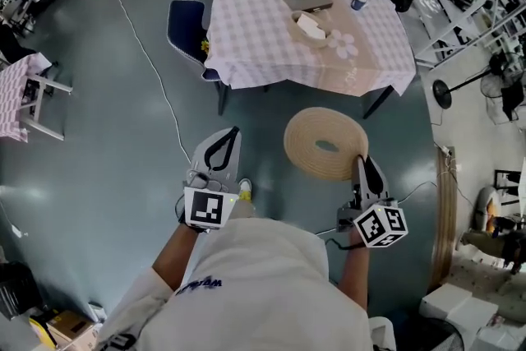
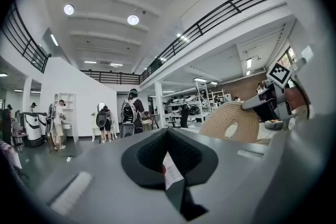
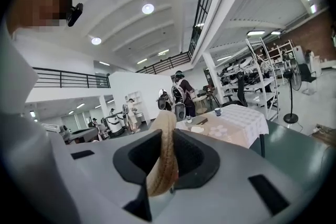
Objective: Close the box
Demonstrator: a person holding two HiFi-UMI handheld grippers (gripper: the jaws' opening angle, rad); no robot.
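Right tool (image 1: 362,164) clamps the woven ring (image 1: 306,130), left tool (image 1: 234,132) pinched shut and empty; closing not begun, looks like approaching the table (image 1: 255,29) comes next.

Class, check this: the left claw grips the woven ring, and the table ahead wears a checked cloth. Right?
Wrong claw. The right claw grips the woven ring, as the right gripper view shows; the table ahead does wear a checked cloth.

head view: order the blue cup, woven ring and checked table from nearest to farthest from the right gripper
1. woven ring: its rim is clamped in the right gripper.
2. checked table: ahead, beyond the ring.
3. blue cup: on the table's far right side.
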